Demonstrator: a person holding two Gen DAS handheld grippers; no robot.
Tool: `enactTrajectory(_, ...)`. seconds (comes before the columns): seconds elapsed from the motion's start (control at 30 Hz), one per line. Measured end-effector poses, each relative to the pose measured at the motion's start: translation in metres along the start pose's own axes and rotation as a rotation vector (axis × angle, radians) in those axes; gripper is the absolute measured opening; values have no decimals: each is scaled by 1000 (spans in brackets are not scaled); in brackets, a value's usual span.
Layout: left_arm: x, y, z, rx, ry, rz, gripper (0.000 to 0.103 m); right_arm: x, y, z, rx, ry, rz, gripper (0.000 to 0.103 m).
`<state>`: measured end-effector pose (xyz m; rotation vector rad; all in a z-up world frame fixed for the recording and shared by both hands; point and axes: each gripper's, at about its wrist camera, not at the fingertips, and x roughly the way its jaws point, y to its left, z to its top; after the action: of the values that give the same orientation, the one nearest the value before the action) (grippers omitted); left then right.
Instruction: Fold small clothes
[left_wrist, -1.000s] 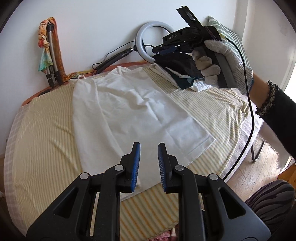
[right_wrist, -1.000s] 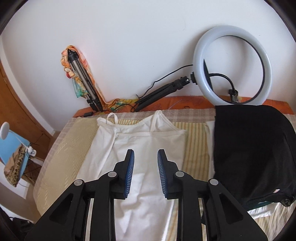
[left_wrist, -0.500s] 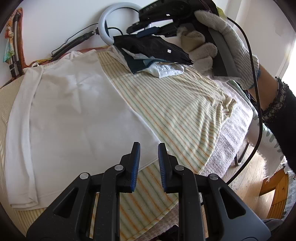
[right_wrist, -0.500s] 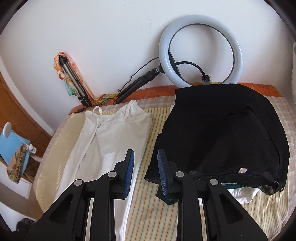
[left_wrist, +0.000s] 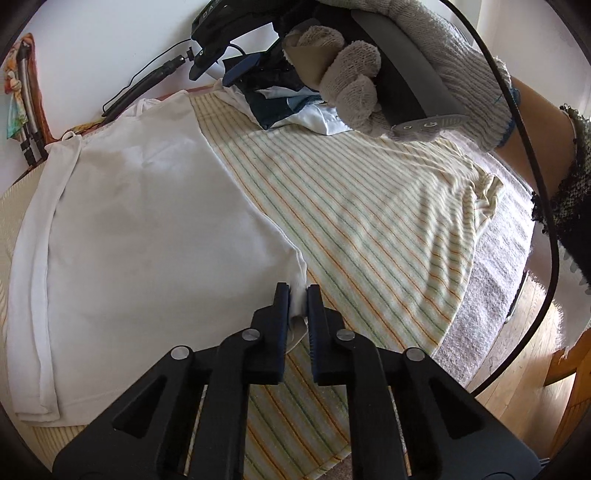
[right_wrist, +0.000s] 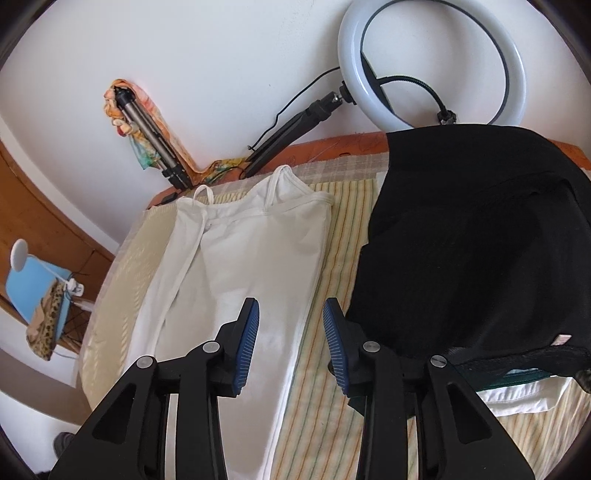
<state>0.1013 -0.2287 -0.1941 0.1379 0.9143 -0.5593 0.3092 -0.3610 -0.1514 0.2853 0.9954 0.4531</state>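
Black hand-held grippers, one gloved hand.
Left hand-held gripper (left_wrist: 297, 291): black, silver screws. Right hand-held gripper (right_wrist: 290, 310): blue ribbed pads. Grey knit glove (left_wrist: 417, 48), dark sleeve.

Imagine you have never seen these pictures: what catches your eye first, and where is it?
The white top spread flat across the striped bedcover, its near corner pinched in the left gripper. Next, the black garment heaped at the right, and the ring light against the wall behind it.
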Motion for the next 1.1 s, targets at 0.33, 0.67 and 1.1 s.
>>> enactTrajectory(0.33, -32, 32, 2, -183, -83, -85, 5, 51, 4, 25, 76, 44, -89, 45)
enactTrajectory(0.67, -36, 42, -2, -249, -110, -109, 5, 92, -8, 53, 162, 34, -194, 45)
enactTrajectory(1.1, -42, 61, -18, -352, -112, -151, 4, 90, 4, 67, 128, -42, -197, 2)
